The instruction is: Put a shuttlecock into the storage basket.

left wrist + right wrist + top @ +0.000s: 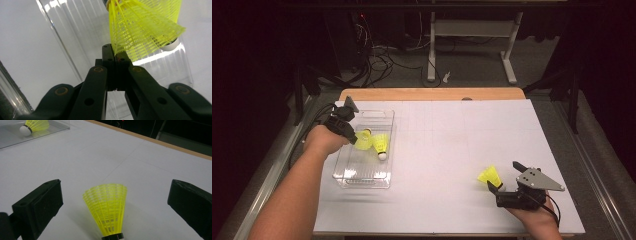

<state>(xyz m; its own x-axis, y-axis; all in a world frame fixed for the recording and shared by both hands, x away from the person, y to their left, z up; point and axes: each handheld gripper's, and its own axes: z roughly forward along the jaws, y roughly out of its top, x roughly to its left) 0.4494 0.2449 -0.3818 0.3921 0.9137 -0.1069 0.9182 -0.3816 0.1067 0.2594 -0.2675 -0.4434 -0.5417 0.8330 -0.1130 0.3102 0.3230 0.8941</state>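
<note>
My left fingers pinch a yellow birdie over the clear box; my right fingers stand wide open around another.

The left gripper [115,56] is closed tight on the net edge of a yellow birdie [142,27], held inside the clear box [384,177] at the left of the white surface [452,140]. A second birdie [382,145] lies in the box just beside it. My right gripper [115,202] holds nothing; the third birdie [107,207] lies on the surface between its fingers, touching neither.
</note>
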